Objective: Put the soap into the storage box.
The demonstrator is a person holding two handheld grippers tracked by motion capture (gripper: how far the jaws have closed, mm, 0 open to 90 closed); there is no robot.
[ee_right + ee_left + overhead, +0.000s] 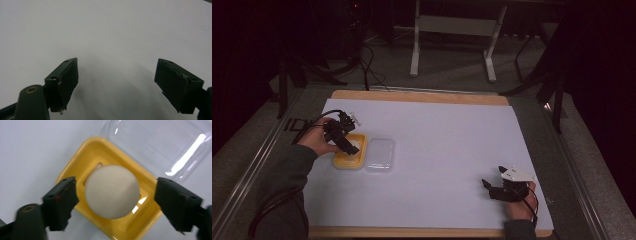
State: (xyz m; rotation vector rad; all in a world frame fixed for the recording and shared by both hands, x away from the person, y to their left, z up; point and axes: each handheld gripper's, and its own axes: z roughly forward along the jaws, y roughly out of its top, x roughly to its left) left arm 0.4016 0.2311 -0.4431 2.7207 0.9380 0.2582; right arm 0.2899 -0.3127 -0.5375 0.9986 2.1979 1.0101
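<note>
The white ball (112, 191) is sitting in the yellow tray (75, 167), on the left side of the white surface (447, 150). A clear lid (379, 155) is lying just to the right of the tray, touching it.

The left tongs (115, 205) are hanging right over the ball, wide open, one jaw on each side and not touching it. If they are closing too fast or off to one side, the round ball could be slipping out and rolling away. A bump could also be pushing the light tray into the lid.

The left hand (318, 142) is reaching in from the left, tipping the tongs down. The right tongs (116, 85) are resting low at the near right, open and holding nothing.
</note>
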